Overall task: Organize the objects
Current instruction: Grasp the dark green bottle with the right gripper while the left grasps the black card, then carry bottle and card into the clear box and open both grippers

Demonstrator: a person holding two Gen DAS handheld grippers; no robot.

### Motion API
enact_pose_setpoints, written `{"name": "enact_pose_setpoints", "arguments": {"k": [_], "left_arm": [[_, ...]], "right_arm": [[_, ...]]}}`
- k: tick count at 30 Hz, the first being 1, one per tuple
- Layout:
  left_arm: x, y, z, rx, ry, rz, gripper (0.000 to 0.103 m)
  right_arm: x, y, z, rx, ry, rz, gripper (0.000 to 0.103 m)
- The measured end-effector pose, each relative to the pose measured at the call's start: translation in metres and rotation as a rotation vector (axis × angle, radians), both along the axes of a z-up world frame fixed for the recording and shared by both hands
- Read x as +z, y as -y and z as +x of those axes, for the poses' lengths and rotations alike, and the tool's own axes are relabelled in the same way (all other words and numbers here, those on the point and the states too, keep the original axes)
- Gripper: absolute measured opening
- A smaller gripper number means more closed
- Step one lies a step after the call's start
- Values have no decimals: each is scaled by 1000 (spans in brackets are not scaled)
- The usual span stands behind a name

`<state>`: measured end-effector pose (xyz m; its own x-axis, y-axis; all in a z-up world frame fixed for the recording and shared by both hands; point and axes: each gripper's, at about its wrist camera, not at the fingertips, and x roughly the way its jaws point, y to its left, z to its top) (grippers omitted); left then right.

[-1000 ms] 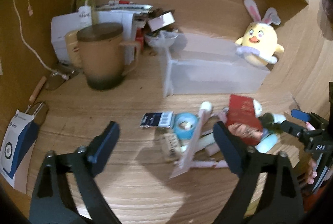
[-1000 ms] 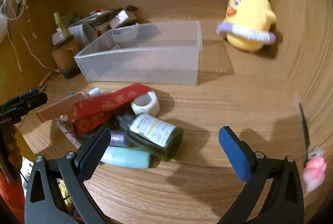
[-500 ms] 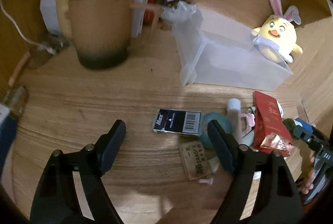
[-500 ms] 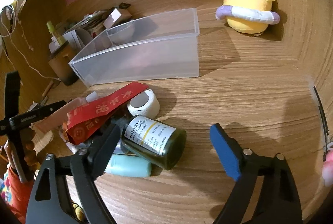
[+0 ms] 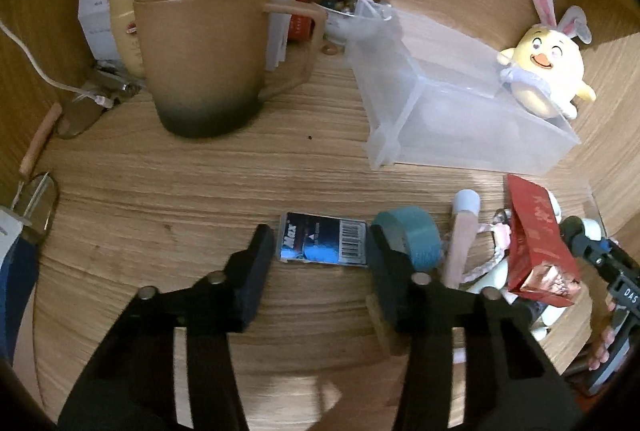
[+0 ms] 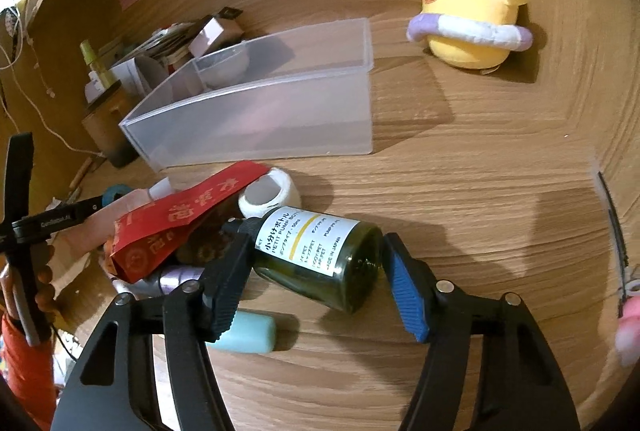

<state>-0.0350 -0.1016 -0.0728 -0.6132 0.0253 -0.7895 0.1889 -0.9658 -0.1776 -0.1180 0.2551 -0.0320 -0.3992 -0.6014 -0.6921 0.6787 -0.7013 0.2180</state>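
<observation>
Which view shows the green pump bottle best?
The right wrist view: the green pump bottle lies on its side between the closing right tool, label readable. The left wrist view shows almost nothing of it; the red packet covers that spot.

A small dark-blue staple box (image 5: 323,243), barcode upward, is laid flat on the wood. A dark-green pump bottle (image 6: 320,263) with a white label is laid on its side. A clear plastic bin (image 6: 256,111) is seen upright behind.
</observation>
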Motion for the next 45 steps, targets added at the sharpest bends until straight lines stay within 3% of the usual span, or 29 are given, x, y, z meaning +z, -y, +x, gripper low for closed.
{"name": "enact_pose_setpoints", "arguments": {"k": [4, 8, 9, 12, 14, 19, 22, 27, 35, 45], "left_arm": [[1, 2, 1, 7, 3, -12, 30], [3, 2, 6, 4, 8, -21, 28], [3, 1, 7, -9, 13, -25, 30], [1, -5, 9, -22, 31, -67, 57], [0, -9, 9, -33, 37, -79, 62], [-1, -15, 2, -48, 31, -103, 62], [-1, -22, -4, -68, 29, -145, 48], [0, -25, -5, -71, 24, -151, 47], [36, -28, 4, -38, -87, -166, 47], [80, -58, 4, -109, -218, -137, 47]], "right_arm": [[5, -7, -2, -27, -31, -1, 62], [10, -13, -4, -46, -46, -6, 62], [11, -14, -5, -49, -48, -7, 62], [13, -17, -5, -50, -49, -9, 62], [14, -17, -5, -52, -48, -14, 62], [16, -19, -4, -61, -55, -24, 62], [21, -19, -4, -60, -64, -33, 62], [29, -16, -4, -59, -83, -49, 62], [41, -6, -2, -44, -120, -62, 62], [60, 8, -1, -22, -172, -91, 62]]}}
